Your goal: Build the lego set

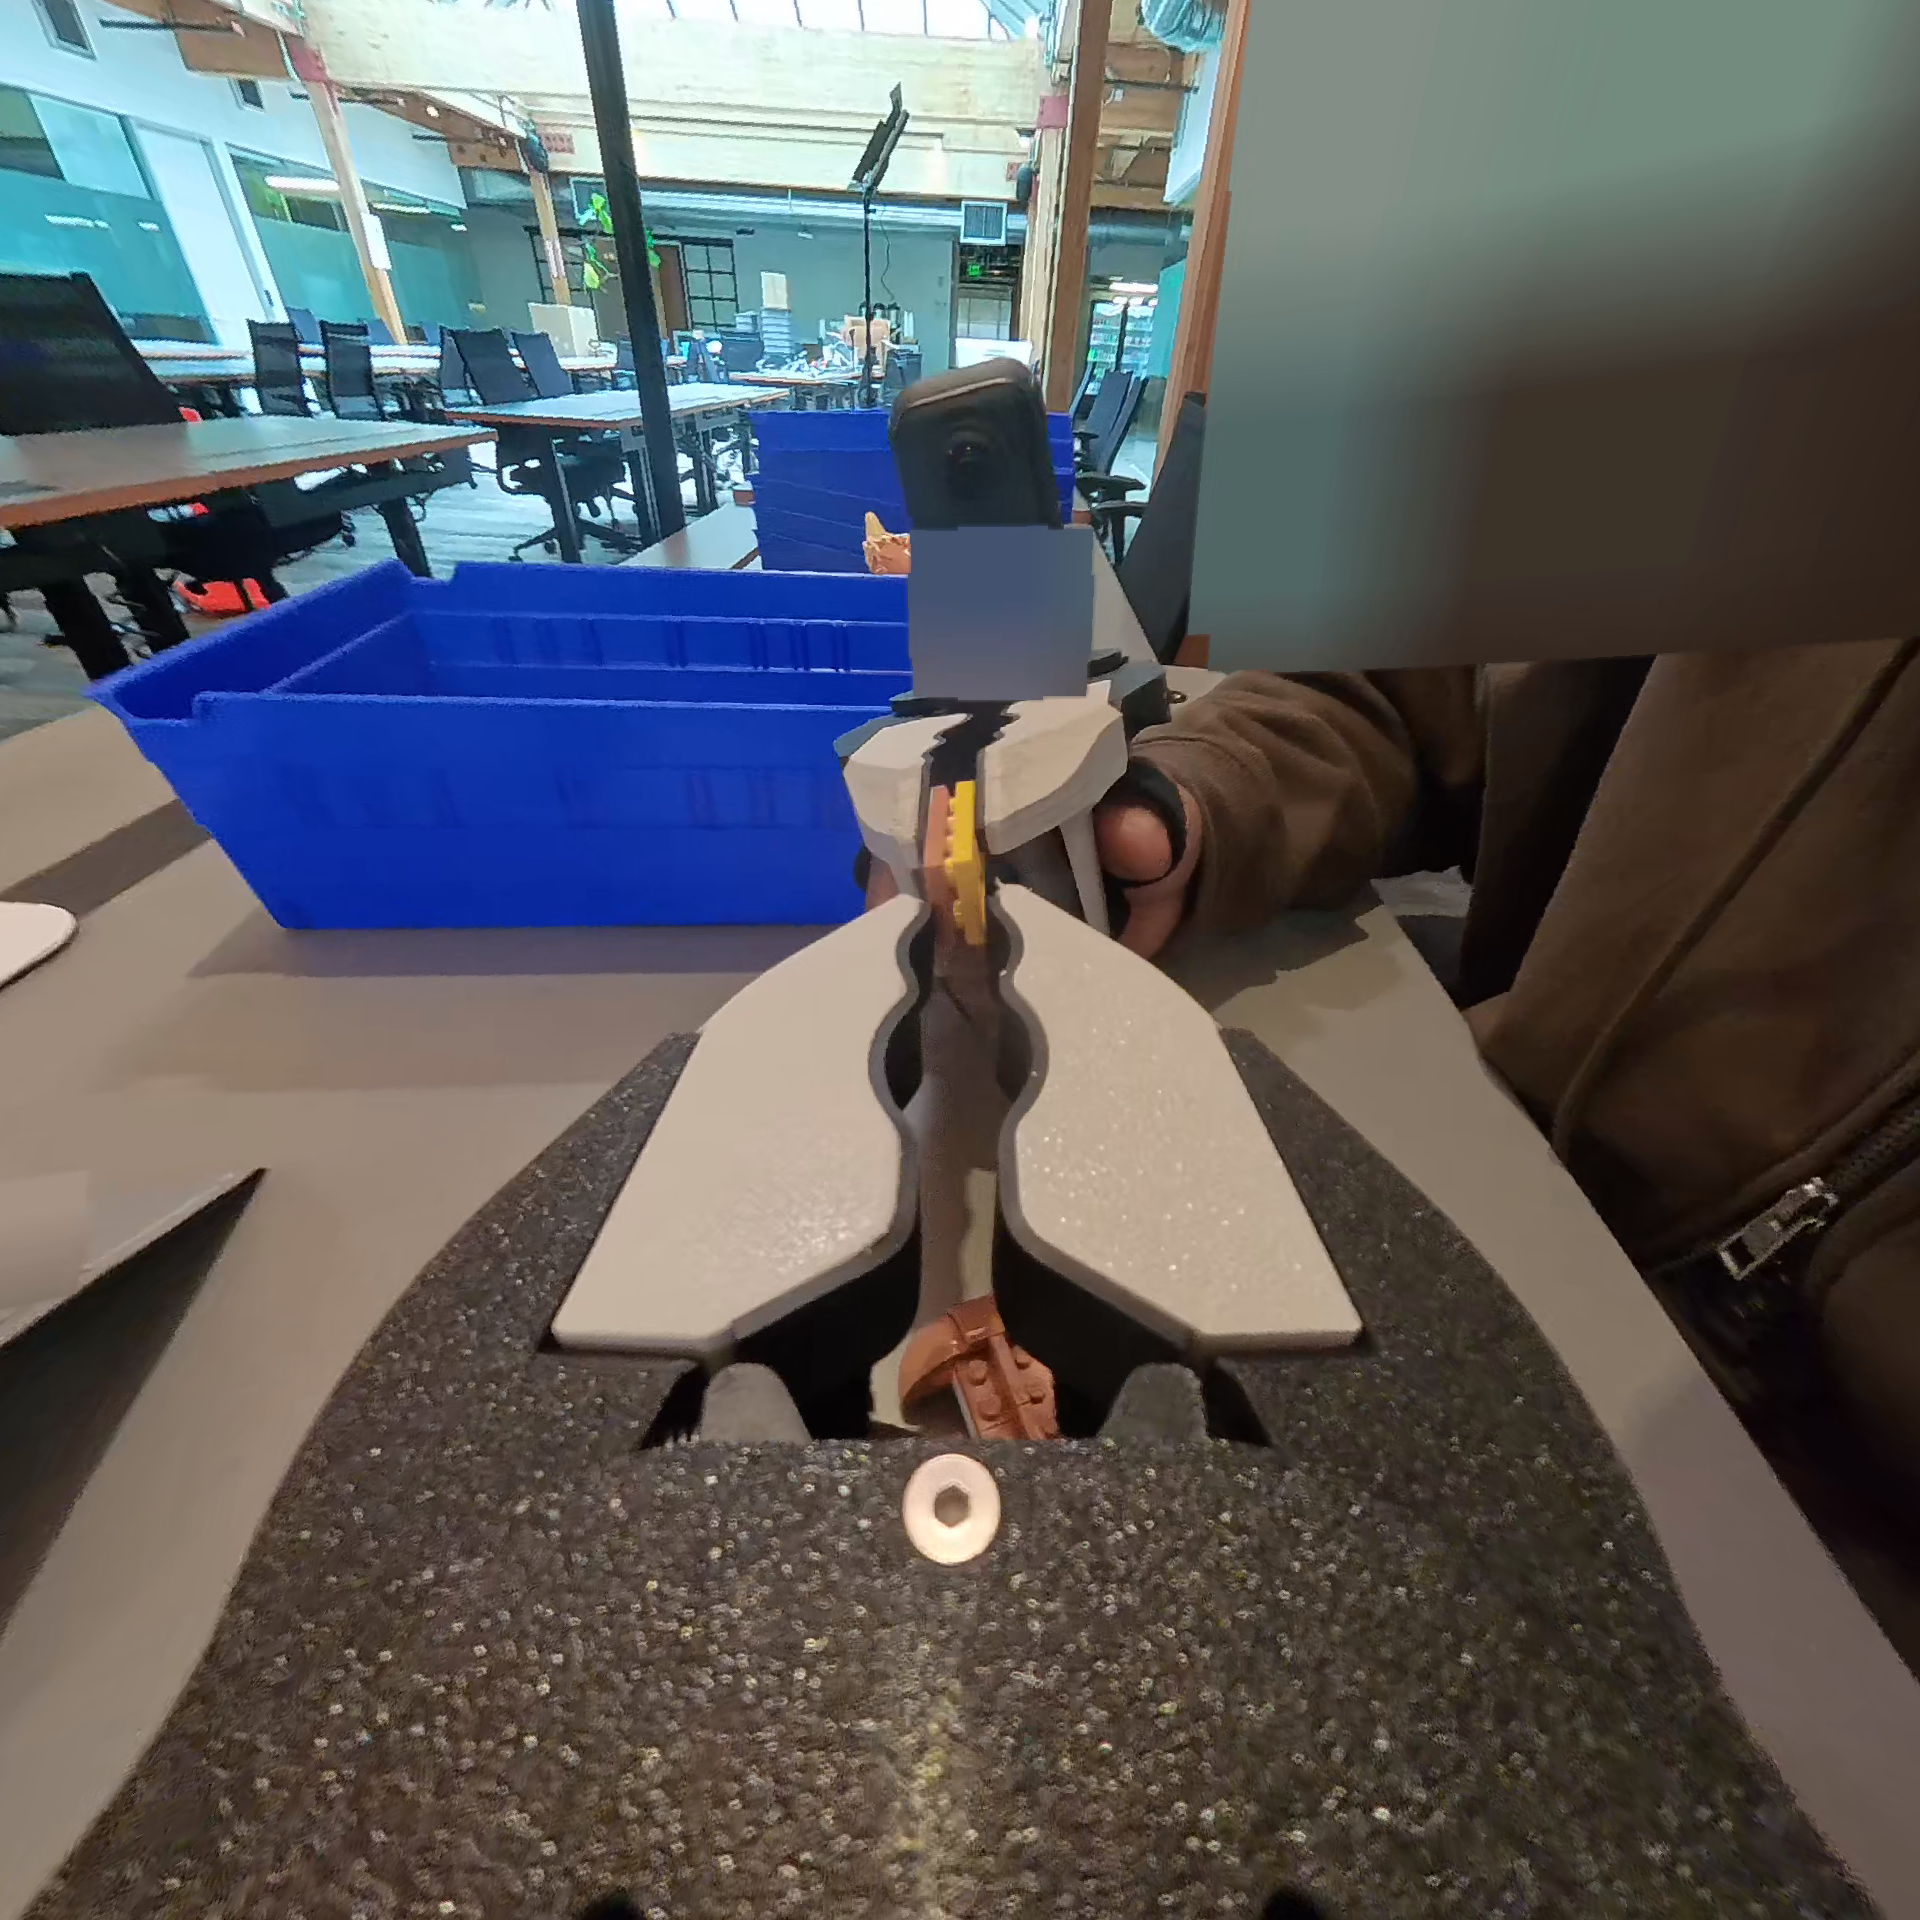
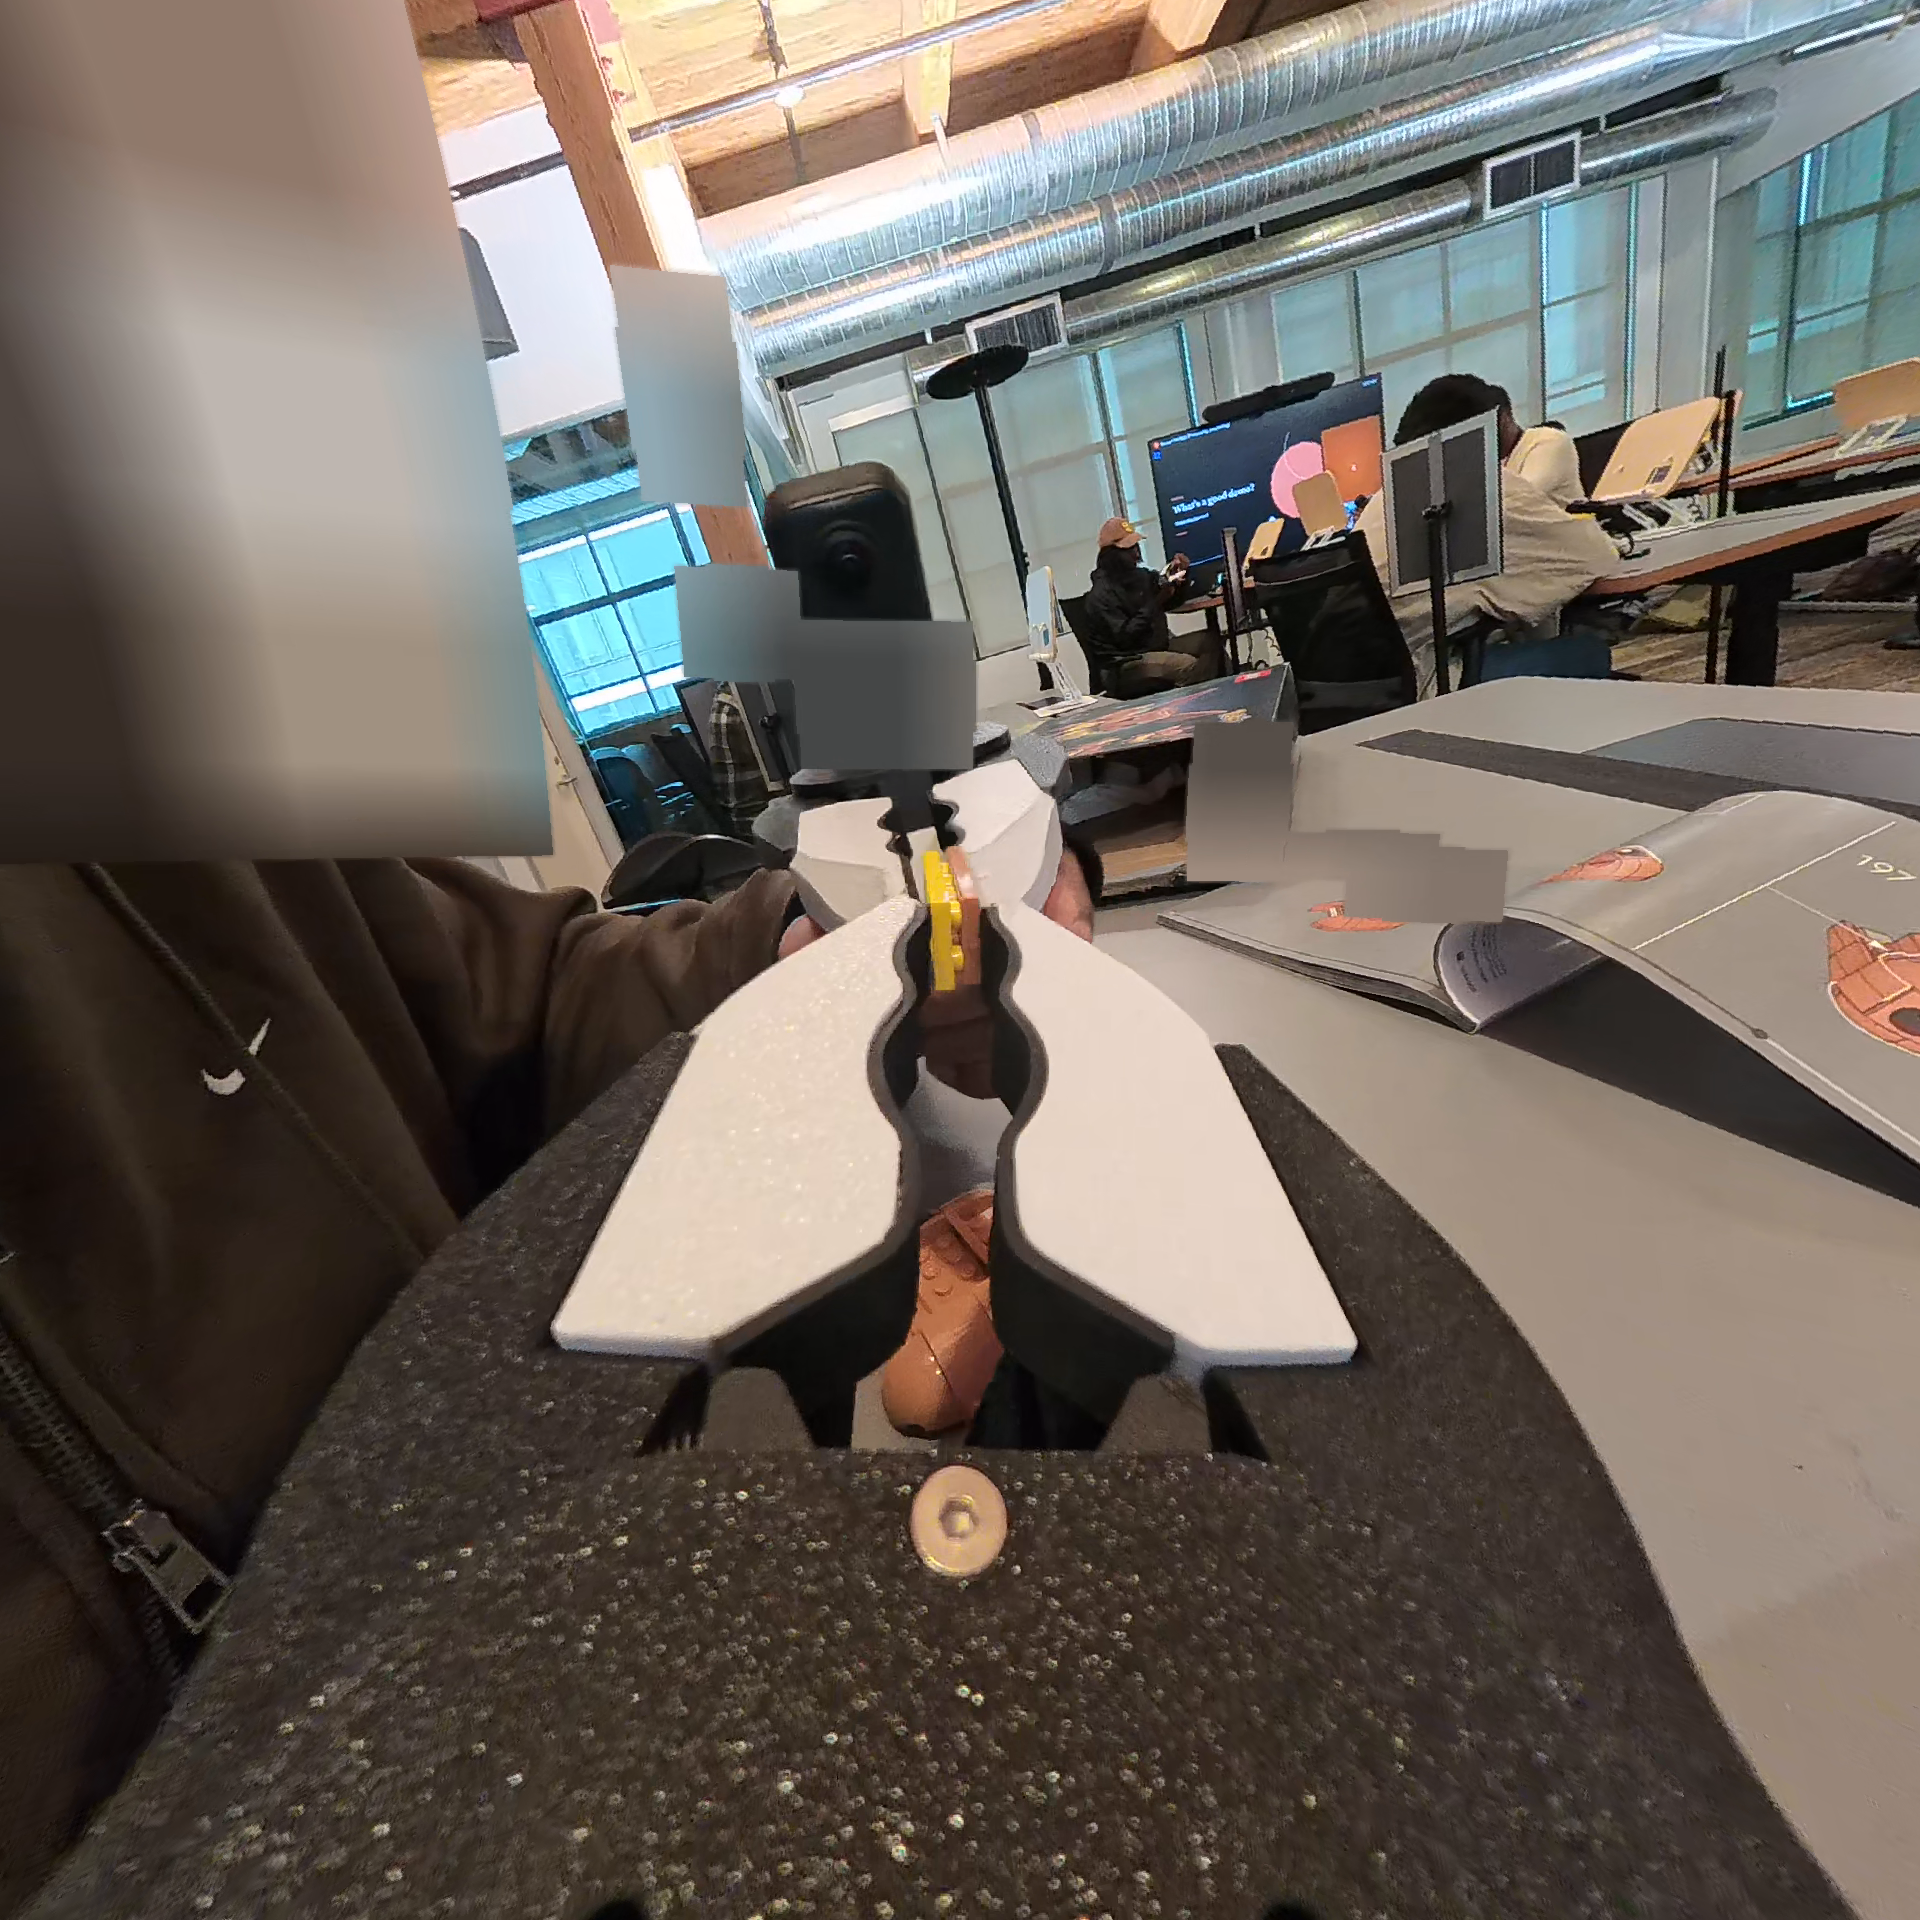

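My two grippers meet tip to tip above the grey table (image 1: 436, 1049). My left gripper (image 1: 961, 920) is shut on a brown lego piece (image 1: 940, 868), part of which hangs below its fingers (image 1: 987, 1371). My right gripper (image 2: 956, 920) faces it and is shut on a small yellow plate (image 2: 943, 920), held flat against the brown piece (image 2: 974, 914). In the left wrist view the right gripper (image 1: 966, 800) shows beyond my fingertips with the yellow plate (image 1: 966, 862) in its jaws. In the right wrist view the left gripper (image 2: 925, 842) shows likewise. More brown lego (image 2: 951, 1320) shows below the right fingers.
Blue bins (image 1: 499, 748) stand on the table behind the grippers in the left wrist view. An open instruction booklet (image 2: 1662, 935) lies to the right, with the lego box (image 2: 1164, 727) behind it. A person's brown jacket (image 2: 260, 1091) is close by. White sheets (image 1: 31, 935) lie at far left. The grippers are tip to tip, or close to it.
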Demonstrator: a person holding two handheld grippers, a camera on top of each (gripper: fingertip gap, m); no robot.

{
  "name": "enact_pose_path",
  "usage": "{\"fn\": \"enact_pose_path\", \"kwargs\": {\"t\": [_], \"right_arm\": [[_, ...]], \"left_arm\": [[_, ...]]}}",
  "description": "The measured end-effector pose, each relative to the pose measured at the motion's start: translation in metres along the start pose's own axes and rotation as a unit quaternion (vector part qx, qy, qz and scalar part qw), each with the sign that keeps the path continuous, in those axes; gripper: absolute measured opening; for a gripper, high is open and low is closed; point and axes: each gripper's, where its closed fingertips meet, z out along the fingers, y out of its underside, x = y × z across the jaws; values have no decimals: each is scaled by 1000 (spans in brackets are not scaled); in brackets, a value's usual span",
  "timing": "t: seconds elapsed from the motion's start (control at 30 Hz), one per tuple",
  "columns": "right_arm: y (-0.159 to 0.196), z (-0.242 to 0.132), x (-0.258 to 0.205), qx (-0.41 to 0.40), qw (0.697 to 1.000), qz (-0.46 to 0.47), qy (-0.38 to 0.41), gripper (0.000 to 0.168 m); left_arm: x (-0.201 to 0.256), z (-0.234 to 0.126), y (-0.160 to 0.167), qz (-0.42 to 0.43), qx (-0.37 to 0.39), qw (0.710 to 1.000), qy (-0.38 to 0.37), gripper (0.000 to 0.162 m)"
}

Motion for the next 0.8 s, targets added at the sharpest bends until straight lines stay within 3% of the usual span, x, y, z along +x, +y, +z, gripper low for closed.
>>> {"fn": "enact_pose_path", "kwargs": {"t": [0.33, 0.8], "right_arm": [[1, 1, 0, -5, 1000, 10, -7, 12], [-1, 1, -11, -4, 999, -45, -15, 8]], "left_arm": [[1, -1, 0, -62, 21, 997, 34, 7], [10, -1, -2, -10, 16, 999, 41, 8]]}}
